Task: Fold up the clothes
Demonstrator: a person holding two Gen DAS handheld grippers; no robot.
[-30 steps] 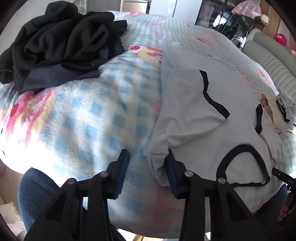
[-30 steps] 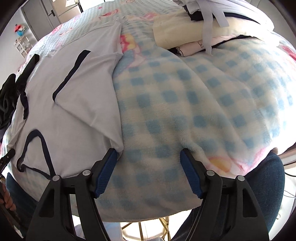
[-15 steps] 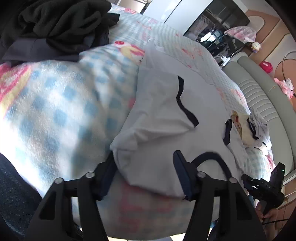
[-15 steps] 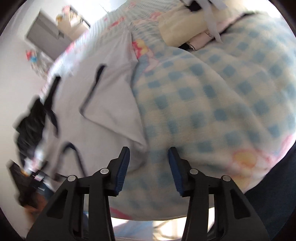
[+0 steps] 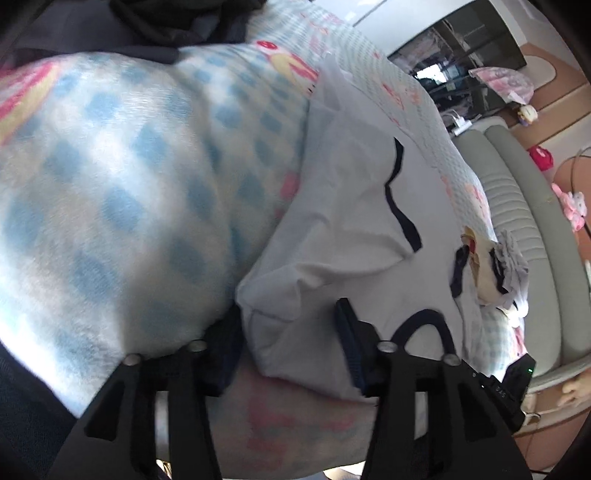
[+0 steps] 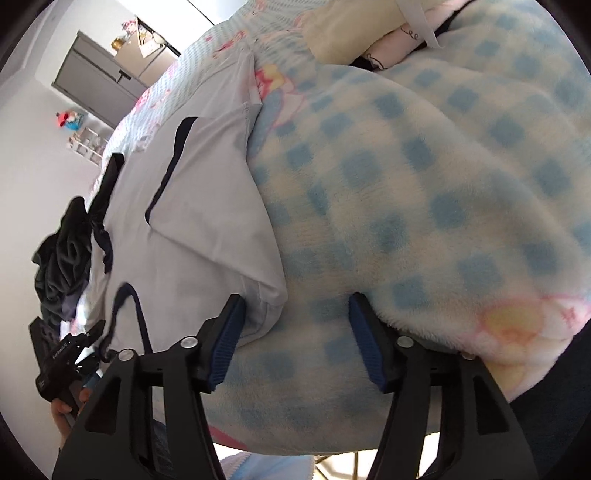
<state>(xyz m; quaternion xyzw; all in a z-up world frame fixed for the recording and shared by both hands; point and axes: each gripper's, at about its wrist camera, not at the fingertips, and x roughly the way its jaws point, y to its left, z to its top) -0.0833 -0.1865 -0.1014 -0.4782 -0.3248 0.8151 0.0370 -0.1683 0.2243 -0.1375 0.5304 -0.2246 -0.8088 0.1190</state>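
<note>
A white T-shirt (image 5: 362, 221) with dark trim lies flat on a blue-checked blanket (image 5: 129, 177), both sleeves folded inward and its dark collar (image 5: 424, 321) at the near edge. My left gripper (image 5: 288, 321) straddles the shirt's near left shoulder corner. Its jaws are opening, with cloth between them that the pads do not press. In the right wrist view the shirt (image 6: 207, 206) sits left of the checked blanket (image 6: 424, 184). My right gripper (image 6: 295, 314) is at the near right shoulder corner, which lies just inside the left finger. Its jaws are opening too.
A heap of black clothes (image 5: 147, 22) lies at the far left of the bed, also seen as a dark pile (image 6: 62, 258). A stack of folded clothes (image 5: 491, 266) sits beyond the shirt. A grey padded headboard (image 5: 535, 240) borders the bed. A grey cabinet (image 6: 99, 85) stands by the wall.
Both grippers sank and tilted toward the shirt's near edge. The left shifted right so the shoulder corner sits between wider jaws. The right narrowed, then widened at the other corner.
</note>
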